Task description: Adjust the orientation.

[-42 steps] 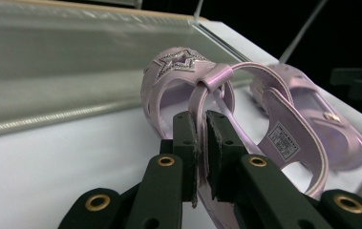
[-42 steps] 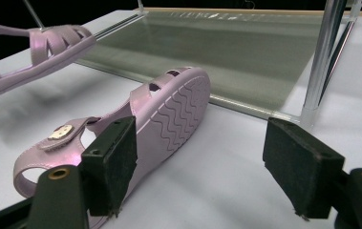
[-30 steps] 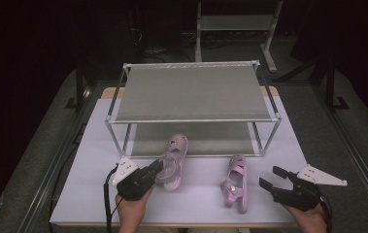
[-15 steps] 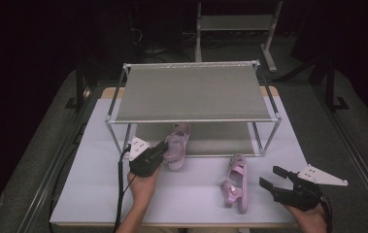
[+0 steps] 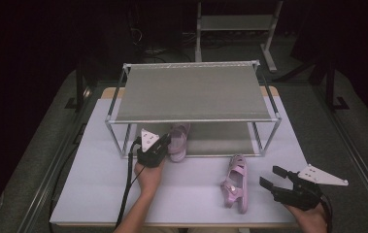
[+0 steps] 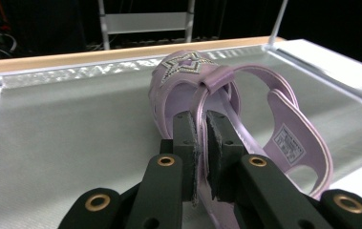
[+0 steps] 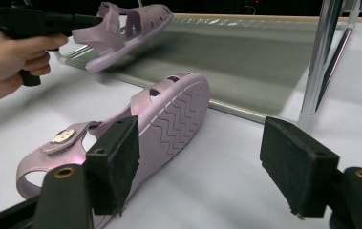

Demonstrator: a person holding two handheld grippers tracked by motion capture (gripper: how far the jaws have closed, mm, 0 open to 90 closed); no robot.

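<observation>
On a white table (image 5: 94,194) in a dark room, left gripper (image 5: 164,144) clamps a pink sandal (image 5: 177,141); right gripper (image 5: 275,178) gapes.

Black two-jaw left gripper (image 5: 163,144) and right gripper (image 5: 272,176), each topped by grey triangular plate; brass-ringed screws, worn pads (image 6: 186,138); black cable lower left.

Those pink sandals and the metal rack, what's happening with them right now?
A person is putting a pair of pink sandals onto a two-tier shoe rack. The left hand-held gripper is shut on the heel strap of one sandal and holds it over the rack's lower shelf. The other sandal lies on its side on the white table in front of the rack. The right hand-held gripper sits beside it, jaws open and holding nothing.
</observation>
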